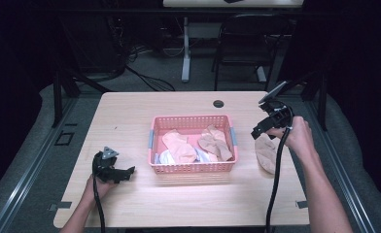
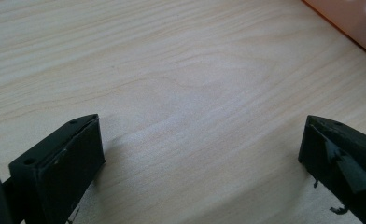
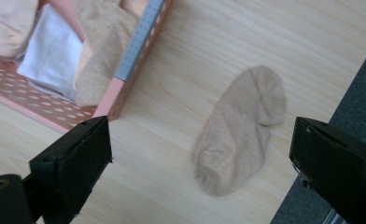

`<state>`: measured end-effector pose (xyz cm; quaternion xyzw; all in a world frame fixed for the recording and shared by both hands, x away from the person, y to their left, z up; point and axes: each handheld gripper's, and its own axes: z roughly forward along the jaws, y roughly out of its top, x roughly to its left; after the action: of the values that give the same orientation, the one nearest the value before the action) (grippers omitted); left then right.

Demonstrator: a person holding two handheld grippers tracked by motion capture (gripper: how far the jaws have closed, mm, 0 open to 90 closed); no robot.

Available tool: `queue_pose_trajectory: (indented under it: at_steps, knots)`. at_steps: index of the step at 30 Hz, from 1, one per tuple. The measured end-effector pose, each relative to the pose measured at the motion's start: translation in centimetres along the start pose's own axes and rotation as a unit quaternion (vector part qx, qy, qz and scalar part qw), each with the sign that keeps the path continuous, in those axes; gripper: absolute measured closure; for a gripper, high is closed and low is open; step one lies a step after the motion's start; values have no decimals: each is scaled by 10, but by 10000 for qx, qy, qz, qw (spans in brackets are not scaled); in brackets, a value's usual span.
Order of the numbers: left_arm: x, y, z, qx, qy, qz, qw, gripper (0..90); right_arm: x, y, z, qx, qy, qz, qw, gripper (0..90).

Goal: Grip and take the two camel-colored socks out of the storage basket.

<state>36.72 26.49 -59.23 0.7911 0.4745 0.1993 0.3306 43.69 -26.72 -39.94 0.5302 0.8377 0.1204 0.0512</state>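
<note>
A: What's at the left?
B: The left gripper [image 1: 123,173] rests on the pale wooden bench [image 1: 130,111] at about eight o'clock from the pink perforated plastic basket [image 1: 192,167], jaws released, bare wood between them.
A: And rightwards?
B: The beige fabric sock [image 3: 239,130] lies flat on the bench at the basket's three o'clock. The right gripper [image 1: 257,132] hangs above it, jaws released wide, grasping nothing.
</note>
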Motion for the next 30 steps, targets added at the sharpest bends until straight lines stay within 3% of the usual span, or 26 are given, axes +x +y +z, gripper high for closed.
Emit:
queue_pose_trajectory:
  at_steps: [7, 18, 30]
  knots:
    - [0, 0, 0, 0, 0, 0, 10000, 0, 26, 14, -3, -115, 42, -218, 9997, 32]
    - [0, 0, 0, 1, -1, 2, 10000, 0, 61, 35, -3, -3, 57, -683, 9977, 23]
    - [0, 0, 0, 1, -1, 1, 10000, 0, 94, 52, 14, 116, 156, -1040, 9944, 20]
